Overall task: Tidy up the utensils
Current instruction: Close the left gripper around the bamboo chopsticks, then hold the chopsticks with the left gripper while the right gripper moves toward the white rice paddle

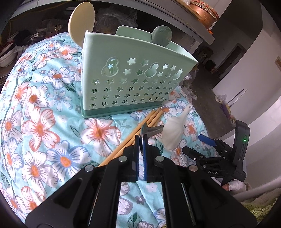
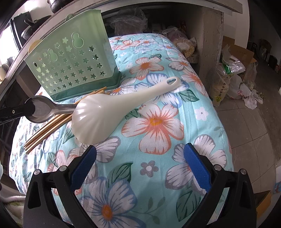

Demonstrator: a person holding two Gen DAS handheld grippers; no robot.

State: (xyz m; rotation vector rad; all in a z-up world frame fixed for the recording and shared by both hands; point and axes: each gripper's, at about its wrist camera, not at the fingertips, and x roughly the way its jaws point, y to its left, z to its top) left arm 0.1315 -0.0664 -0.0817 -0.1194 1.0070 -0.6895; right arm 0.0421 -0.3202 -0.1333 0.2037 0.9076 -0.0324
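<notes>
My left gripper (image 1: 141, 138) is shut on a metal spoon (image 1: 152, 129), which it holds by the bowl a little above the quilt. The right wrist view shows the spoon (image 2: 42, 108) with its handle reaching toward a white rice paddle (image 2: 98, 117). The paddle (image 1: 173, 135) lies flat on the quilt. Several wooden chopsticks (image 1: 119, 149) (image 2: 45, 129) lie under the spoon. A green star-pierced utensil holder (image 1: 133, 79) (image 2: 70, 66) stands upright behind them, with a cream paddle (image 1: 81, 22) and a green paddle (image 1: 161, 36) in it. My right gripper (image 2: 140, 149) (image 1: 198, 145) hangs open near the white paddle's bowl, holding nothing.
Everything rests on a blue floral quilt (image 2: 158, 122) over a rounded surface. A shelf with a copper bowl (image 1: 203, 12) runs behind the holder. Plastic bags (image 2: 233, 84) and a cardboard box sit on the tiled floor to the right.
</notes>
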